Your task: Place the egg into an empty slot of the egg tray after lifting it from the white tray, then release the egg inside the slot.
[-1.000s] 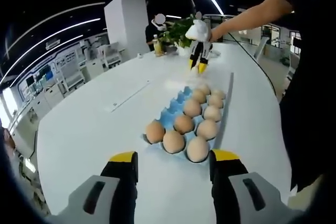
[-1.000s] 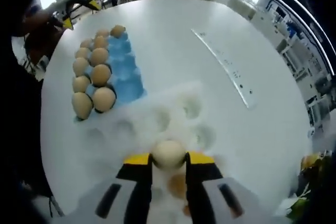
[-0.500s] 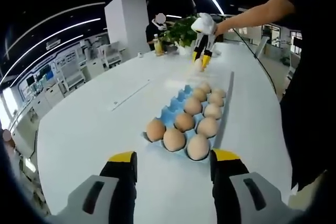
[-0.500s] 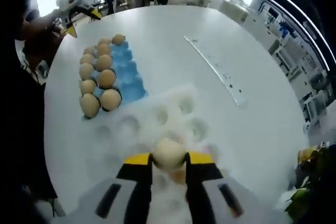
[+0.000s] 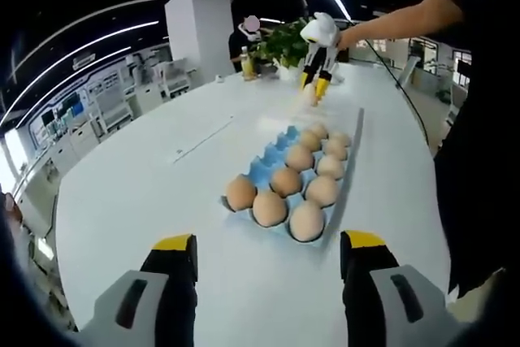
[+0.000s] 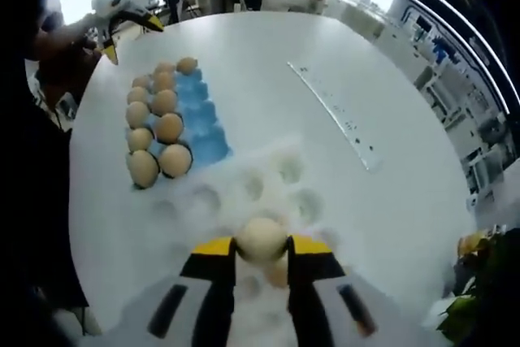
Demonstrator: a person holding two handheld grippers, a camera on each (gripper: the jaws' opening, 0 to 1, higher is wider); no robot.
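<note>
My right gripper (image 6: 262, 246) is shut on a pale egg (image 6: 262, 237), held above the white tray (image 6: 286, 170) with its round hollows. Another egg (image 6: 277, 272) lies in the white tray under the jaws. To the left, the blue egg tray (image 6: 200, 117) carries brown eggs (image 6: 169, 127) in two columns, with its near column of slots bare. In the left gripper view my left gripper (image 5: 269, 241) stands open in front of the blue egg tray (image 5: 263, 171). Beyond it the right gripper (image 5: 313, 84) holds the egg (image 5: 309, 97) over the white tray (image 5: 275, 125).
A long pale strip (image 6: 333, 115) lies on the round white table (image 5: 130, 201); it is also seen as a strip (image 5: 203, 137) left of the trays. A potted plant (image 5: 280, 42) and a person (image 5: 242, 42) are at the far edge. My left gripper (image 6: 130, 38) shows beyond the egg tray.
The right gripper has risen a little with the egg still in it. The left jaws now stand slightly wider apart.
</note>
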